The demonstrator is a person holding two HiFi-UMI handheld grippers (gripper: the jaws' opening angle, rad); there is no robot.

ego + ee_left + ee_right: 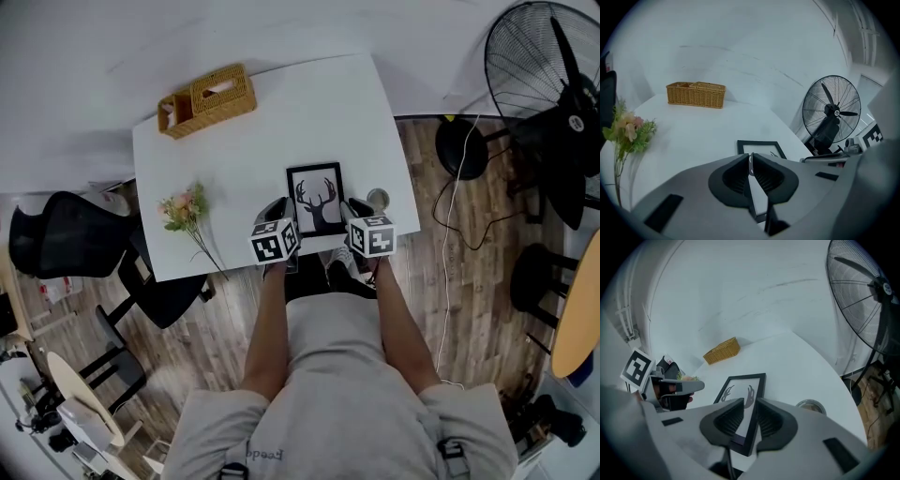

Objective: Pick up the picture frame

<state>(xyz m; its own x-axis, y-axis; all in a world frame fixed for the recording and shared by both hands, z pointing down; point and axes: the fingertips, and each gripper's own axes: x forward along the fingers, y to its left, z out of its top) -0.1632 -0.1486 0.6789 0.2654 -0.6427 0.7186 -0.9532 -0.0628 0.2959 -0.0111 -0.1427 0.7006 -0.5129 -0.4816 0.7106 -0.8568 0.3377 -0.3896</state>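
while the left gripper (751, 157) is held with its jaws together and the right gripper (750, 402) with its jaws slightly apart, the picture frame (316, 198) is seen lying flat on the table (244, 159) just beyond both. no pad seems to be pressed on it yet. both pairs should be opened wider and a side rail straddled squarely before lifting.

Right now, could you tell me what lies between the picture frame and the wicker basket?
Nothing: the head view shows only bare table between the picture frame and the basket.
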